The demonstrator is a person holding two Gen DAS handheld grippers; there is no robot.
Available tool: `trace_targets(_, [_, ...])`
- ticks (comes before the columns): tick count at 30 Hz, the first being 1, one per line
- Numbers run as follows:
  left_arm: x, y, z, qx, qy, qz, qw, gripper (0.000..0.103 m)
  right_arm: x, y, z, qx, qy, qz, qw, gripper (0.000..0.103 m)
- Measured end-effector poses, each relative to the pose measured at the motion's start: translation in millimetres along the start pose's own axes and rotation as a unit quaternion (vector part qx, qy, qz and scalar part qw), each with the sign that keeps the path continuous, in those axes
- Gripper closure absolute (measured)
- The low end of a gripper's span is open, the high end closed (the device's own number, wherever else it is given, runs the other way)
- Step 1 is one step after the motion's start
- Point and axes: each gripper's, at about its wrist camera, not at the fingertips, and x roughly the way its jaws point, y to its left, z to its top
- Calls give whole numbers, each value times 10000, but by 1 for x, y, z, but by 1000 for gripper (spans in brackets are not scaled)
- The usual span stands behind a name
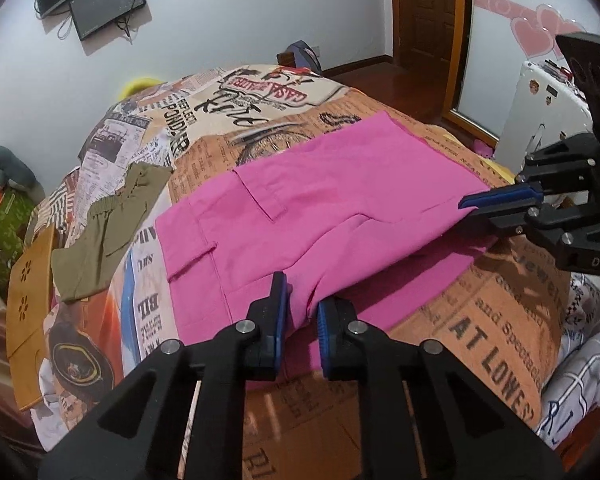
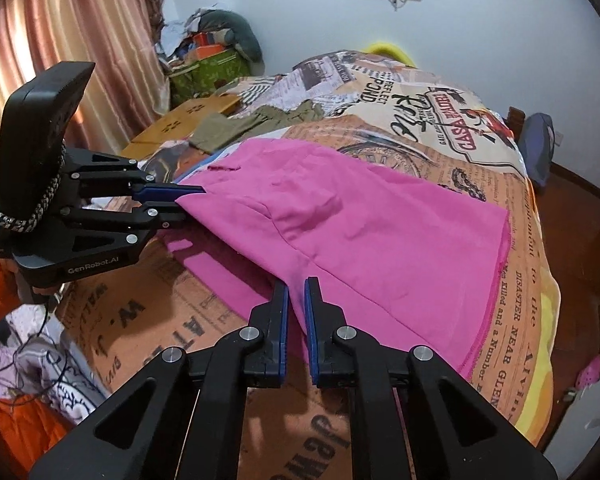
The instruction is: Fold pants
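A home bedroom: a bed (image 1: 480,320) under a newsprint-pattern cover, pink curtains (image 2: 80,40), a wall-mounted screen (image 1: 108,4) and a wooden door (image 1: 428,12).

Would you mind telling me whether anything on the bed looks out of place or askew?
The pink pants lie mostly flat, their near edge lifted where the left gripper and right gripper pinch it. The only oddity is a crumpled olive garment left bunched beside them on the bedspread.

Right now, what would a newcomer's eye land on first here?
The bright pink pants spread across the newspaper-print bedspread, with both grippers pinching its near edge: left gripper toward the waistband, right gripper toward the leg hems. Next, olive shorts lying beyond the waistband.
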Motion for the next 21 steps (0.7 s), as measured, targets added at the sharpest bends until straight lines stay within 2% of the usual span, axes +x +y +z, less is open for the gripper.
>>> trace_targets(7, [5, -4, -10, -49, 203, -99, 9997, 88, 16, -13, -8, 373, 517, 328, 9974, 94])
trace_targets(10, [0, -1, -7, -174, 288, -266, 9991, 80, 10, -14, -5, 433, 484, 316, 9974, 90])
trace_targets(12, [-8, 4, -4, -299, 259, -429, 9983, 67, 1, -15, 0, 457, 342, 357, 9977, 83])
trace_targets(14, [-19, 7, 1, -390, 118, -511, 9979, 63, -7, -15, 5, 491, 182, 395, 9978, 78])
trace_targets(17, [-34, 12, 12, -571, -126, -564, 9967, 58, -15, -16, 16, 607, -2, 537, 9967, 77])
trace_targets(21, [-34, 16, 27, -772, -259, -731, 9940, 57, -11, -18, 33, 947, 13, 792, 9923, 77])
